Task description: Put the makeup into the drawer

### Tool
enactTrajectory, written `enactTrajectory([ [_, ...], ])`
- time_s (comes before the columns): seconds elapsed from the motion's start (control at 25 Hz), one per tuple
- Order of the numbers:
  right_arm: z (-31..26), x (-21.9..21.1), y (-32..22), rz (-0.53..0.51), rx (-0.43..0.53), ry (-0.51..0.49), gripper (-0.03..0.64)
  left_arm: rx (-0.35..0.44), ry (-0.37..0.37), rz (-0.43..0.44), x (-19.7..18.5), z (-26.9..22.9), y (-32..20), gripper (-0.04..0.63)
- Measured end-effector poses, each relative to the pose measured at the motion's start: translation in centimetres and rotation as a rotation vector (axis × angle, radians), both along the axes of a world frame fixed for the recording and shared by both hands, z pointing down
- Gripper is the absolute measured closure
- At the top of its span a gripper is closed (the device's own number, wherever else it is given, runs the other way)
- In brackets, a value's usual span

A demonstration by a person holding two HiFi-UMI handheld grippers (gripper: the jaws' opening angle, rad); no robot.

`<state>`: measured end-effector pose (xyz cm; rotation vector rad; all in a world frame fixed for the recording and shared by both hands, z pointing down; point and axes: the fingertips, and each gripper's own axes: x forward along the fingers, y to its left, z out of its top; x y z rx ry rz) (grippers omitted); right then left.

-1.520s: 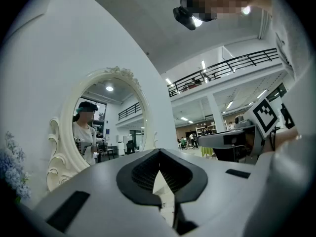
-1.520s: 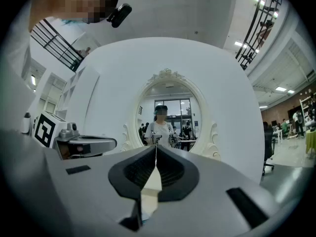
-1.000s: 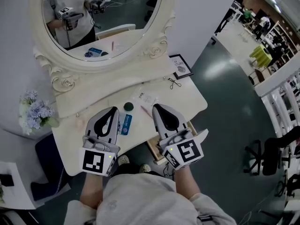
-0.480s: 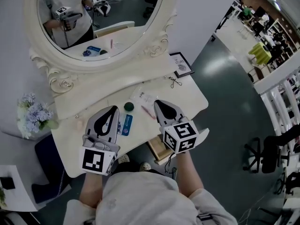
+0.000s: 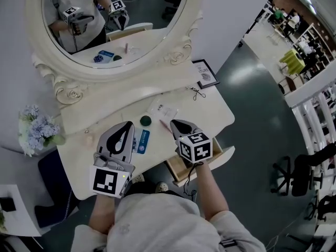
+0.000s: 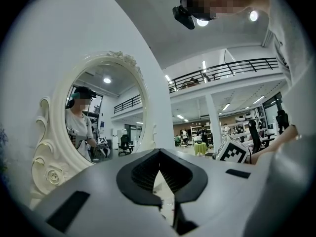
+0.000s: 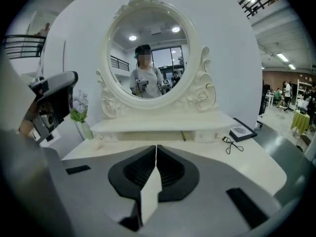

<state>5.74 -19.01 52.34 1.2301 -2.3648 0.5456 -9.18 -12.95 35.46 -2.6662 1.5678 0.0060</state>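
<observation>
Logged left gripper (image 5: 127, 124) shut, empty, over dressing table (image 5: 210, 109); right gripper (image 5: 174, 123) likewise shut, empty, tips beside pink stick (image 5: 164, 125); blue makeup tube (image 5: 142, 140) flat on tabletop between grippers; drawer (image 5: 178, 171) open at front edge.

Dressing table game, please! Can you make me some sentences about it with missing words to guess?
1. The drawer under the tabletop is pulled ___.
2. In the head view, the flowers stand at the table end on the ___.
3. The black eyelash curler lies just in front of the small picture ___.

Missing words: open, left, frame.
</observation>
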Motion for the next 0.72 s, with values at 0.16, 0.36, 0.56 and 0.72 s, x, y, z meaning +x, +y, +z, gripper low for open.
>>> enactTrajectory([
  [0.16,2.6,0.0,0.0,-0.005,-0.069,0.009,0.595,-0.028,-0.011,-0.003,-0.3,0.6,-0.1,0.580],
  [0.36,5.8,0.4,-0.5,-0.003,-0.147,0.030,0.592,-0.010,-0.002,-0.015,-0.5,0.3,-0.5,0.580],
  [0.56,9.2,0.8,-0.9,-0.011,-0.226,0.087,0.546,-0.043,-0.012,-0.019,-0.7,0.7,-0.5,0.580],
  [0.72,11.6,1.4,-1.0,-0.008,-0.270,0.145,0.500,-0.063,-0.024,-0.020,-0.9,1.1,-0.6,0.580],
])
